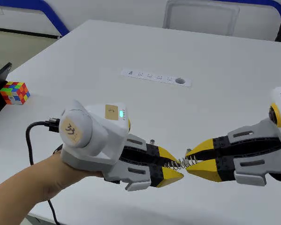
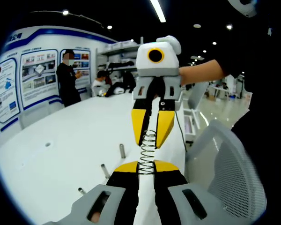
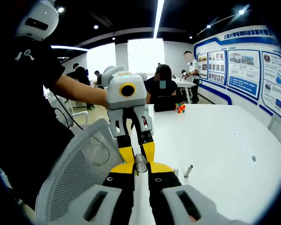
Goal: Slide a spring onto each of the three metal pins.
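Observation:
A small metal spring point(image 1: 182, 163) stretches between the two grippers above the white table point(image 1: 131, 51). My left gripper point(image 1: 177, 171), held in a hand, is shut on one end of the spring point(image 2: 146, 151). From the right, my right gripper point(image 1: 191, 162) is shut on the other end. In the left gripper view the right gripper point(image 2: 152, 135) faces my own jaws, and three upright metal pins point(image 2: 122, 150) point(image 2: 105, 170) point(image 2: 82, 191) stand on the table to the left. The right gripper view shows the spring point(image 3: 140, 163) at my tips, the left gripper point(image 3: 138, 151) opposite, and a pin point(image 3: 188, 171) to the right.
A Rubik's cube point(image 1: 15, 92) lies at the table's left edge. A white power strip point(image 1: 155, 77) is set into the table's middle. A black cable point(image 1: 30, 136) runs from the left gripper. A mesh chair point(image 1: 201, 16) stands at the far side. People stand in the background.

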`<state>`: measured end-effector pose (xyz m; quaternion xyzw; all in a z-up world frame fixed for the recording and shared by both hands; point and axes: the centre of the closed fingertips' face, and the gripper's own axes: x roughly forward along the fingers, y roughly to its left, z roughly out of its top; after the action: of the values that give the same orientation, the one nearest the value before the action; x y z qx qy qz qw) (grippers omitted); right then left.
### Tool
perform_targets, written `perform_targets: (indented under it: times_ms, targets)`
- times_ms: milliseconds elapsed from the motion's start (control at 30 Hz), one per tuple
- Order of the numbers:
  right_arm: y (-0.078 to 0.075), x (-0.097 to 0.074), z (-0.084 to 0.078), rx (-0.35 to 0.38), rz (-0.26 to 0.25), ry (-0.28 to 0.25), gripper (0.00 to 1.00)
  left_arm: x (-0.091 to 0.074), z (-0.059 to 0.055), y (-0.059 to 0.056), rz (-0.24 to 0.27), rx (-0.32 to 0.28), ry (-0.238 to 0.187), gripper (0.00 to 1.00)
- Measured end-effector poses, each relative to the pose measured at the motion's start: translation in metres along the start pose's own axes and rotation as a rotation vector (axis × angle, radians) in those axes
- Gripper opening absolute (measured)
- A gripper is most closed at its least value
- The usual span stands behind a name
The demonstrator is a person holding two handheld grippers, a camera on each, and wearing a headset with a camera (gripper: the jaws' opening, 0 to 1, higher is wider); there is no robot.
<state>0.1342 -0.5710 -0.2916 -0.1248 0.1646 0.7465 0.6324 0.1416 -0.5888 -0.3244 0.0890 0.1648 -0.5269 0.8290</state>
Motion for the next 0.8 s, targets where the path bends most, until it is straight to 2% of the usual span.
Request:
perform_targets:
  times_ms: [300, 433, 500, 700, 800]
  targets:
    - [0.0, 0.006, 0.013, 0.03, -0.015, -0.05, 0.11, 0.005, 0.002, 0.0, 0.0, 0.009, -0.01, 0.1]
    - [-0.002, 0.009, 0.012, 0.025, -0.031, -0.036, 0.11, 0.005, -0.001, 0.002, 0.005, 0.007, 0.004, 0.11]
    - [-0.001, 0.009, 0.012, 0.024, -0.03, -0.035, 0.11, 0.003, -0.002, -0.001, -0.02, -0.049, 0.0, 0.11]
    - [-0.002, 0.01, 0.015, 0.02, -0.036, -0.041, 0.11, -0.003, -0.001, 0.004, 0.01, -0.043, -0.029, 0.12]
    - [-0.005, 0.009, 0.015, 0.018, -0.041, -0.036, 0.11, -0.005, -0.01, 0.007, 0.017, -0.039, 0.006, 0.12]
